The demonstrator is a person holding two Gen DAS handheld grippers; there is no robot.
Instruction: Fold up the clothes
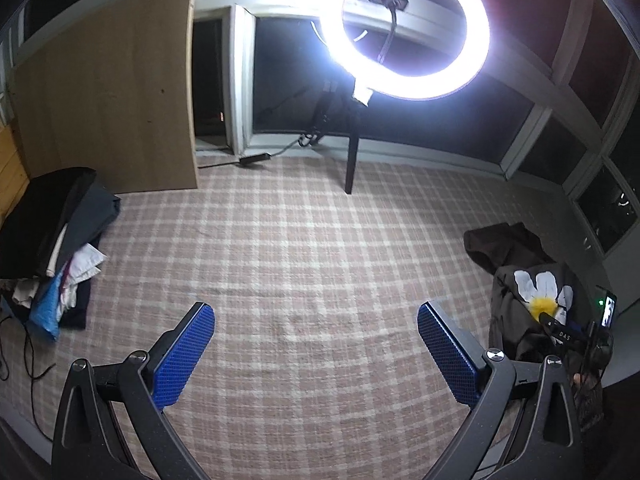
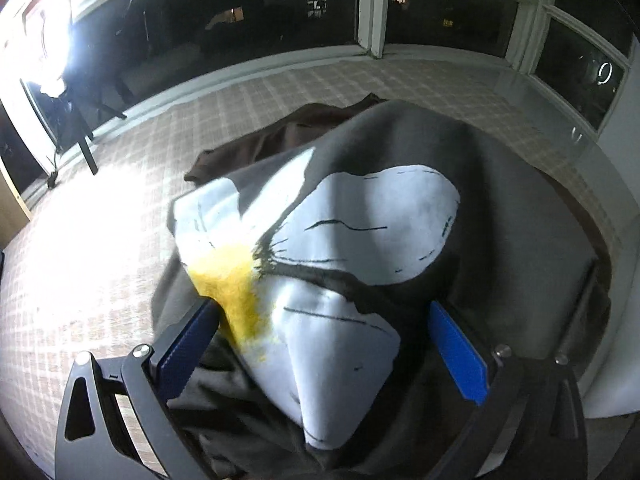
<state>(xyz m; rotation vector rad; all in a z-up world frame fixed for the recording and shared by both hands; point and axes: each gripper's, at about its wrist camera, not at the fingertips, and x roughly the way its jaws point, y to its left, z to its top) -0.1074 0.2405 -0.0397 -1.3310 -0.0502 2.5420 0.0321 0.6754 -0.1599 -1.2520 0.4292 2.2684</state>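
A dark grey garment [image 2: 500,220] with a white and yellow daisy print lies bunched up right in front of my right gripper [image 2: 323,308]. That gripper is open, its blue pads [image 2: 188,344] standing either side of the printed fabric, which bulges between them. In the left wrist view the same garment [image 1: 536,288] is heaped at the right edge of the checked cloth [image 1: 300,240], with the right gripper's body [image 1: 560,322] against it. My left gripper [image 1: 316,312] hangs open above bare checked cloth, holding nothing.
A brown garment [image 1: 504,244] lies behind the daisy one. A pile of mixed clothes [image 1: 56,240] sits at the left edge. A bright ring light [image 1: 404,28] on a stand [image 1: 352,160] rises at the back, beside a wooden board [image 1: 108,112]. Dark windows surround the area.
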